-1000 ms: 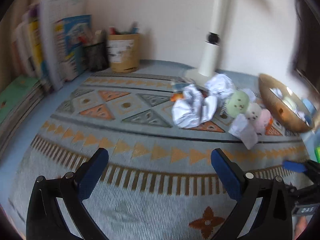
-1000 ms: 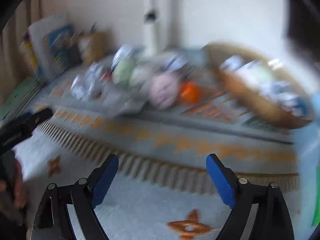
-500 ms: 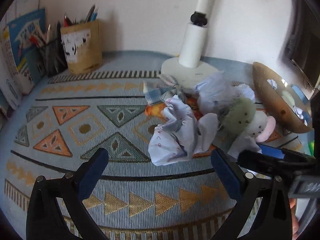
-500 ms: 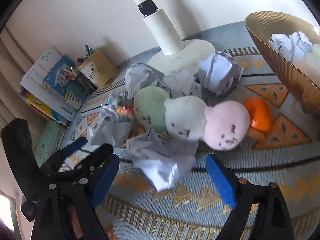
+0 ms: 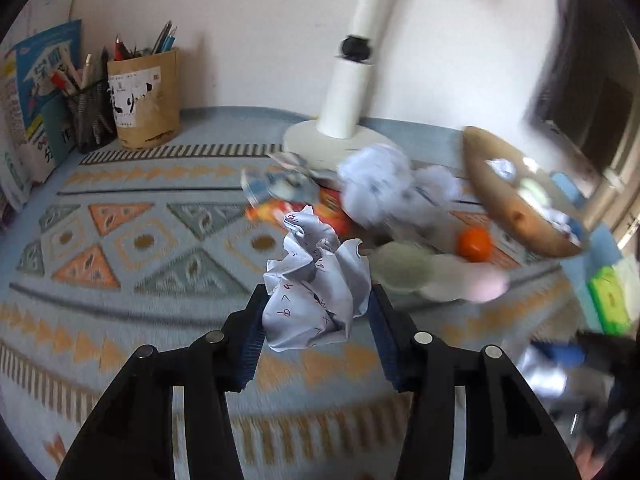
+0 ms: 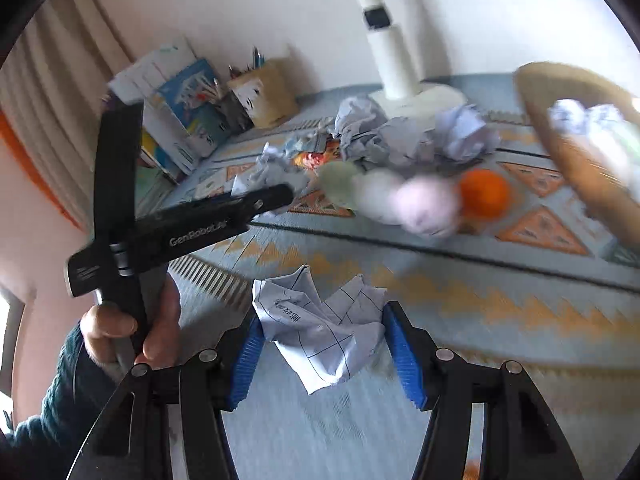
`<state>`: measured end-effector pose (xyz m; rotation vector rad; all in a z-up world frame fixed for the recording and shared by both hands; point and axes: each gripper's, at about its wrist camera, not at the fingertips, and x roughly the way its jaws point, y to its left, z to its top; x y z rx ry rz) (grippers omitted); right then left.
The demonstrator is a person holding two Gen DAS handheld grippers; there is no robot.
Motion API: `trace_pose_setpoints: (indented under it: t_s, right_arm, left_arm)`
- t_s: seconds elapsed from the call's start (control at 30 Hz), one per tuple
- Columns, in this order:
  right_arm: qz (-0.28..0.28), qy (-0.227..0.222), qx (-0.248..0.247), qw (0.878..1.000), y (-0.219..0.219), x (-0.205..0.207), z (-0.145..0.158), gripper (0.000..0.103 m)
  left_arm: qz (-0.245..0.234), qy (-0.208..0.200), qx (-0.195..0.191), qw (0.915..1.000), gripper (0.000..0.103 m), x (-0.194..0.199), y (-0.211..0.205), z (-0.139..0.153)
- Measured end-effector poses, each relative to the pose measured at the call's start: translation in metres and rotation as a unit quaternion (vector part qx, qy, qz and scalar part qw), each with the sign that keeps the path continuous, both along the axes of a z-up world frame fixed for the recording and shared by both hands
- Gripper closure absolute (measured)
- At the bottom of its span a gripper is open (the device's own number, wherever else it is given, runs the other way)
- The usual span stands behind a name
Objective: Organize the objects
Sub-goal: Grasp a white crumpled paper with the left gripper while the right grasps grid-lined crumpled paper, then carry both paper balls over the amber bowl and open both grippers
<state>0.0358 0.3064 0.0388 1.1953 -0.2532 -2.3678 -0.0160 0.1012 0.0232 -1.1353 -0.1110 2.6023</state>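
The left gripper [image 5: 316, 312] has a crumpled paper ball [image 5: 316, 280] between its jaws, which are closing on it, pads touching both sides; the right gripper [image 6: 324, 344] likewise is closing its jaws on a second crumpled sheet [image 6: 324, 328], squared paper with printing. Both wads seem raised off the patterned worktop [image 5: 132, 240], though blur makes that hard to confirm. The likely goal is the wooden bowl [image 5: 508, 204] at about 2 o'clock in the left view, already holding some crumpled paper. More wads, a three-coloured plush [image 6: 392, 196] and an orange ball [image 6: 484, 192] lie at 12 to 1 o'clock, beside the lamp base [image 5: 320, 140]. To do this well, squeeze until the paper stops giving, since loose folds slip; carry each wad above the rim and release one at a time so the grippers do not collide.
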Motion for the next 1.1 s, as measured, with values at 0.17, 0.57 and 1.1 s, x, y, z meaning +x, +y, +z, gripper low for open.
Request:
trace_pose_setpoints:
  t_s: [0.17, 0.57, 1.1]
  right_arm:
    - [-0.034, 0.049, 0.075, 0.995, 0.033, 0.038, 0.007, 0.044]
    - [0.001, 0.035, 0.167, 0.985, 0.025, 0.055, -0.022, 0.032]
    - [-0.035, -0.020, 0.048, 0.998, 0.042, 0.054, -0.023, 0.036]
  left_arm:
    - [0.015, 0.015, 0.016, 0.9996, 0.057, 0.046, 0.010, 0.007]
    - [0.059, 0.044, -0.017, 0.9971, 0.056, 0.061, 0.015, -0.003]
    - [0.039, 0.054, -0.023, 0.9975, 0.055, 0.065, 0.021, -0.002]
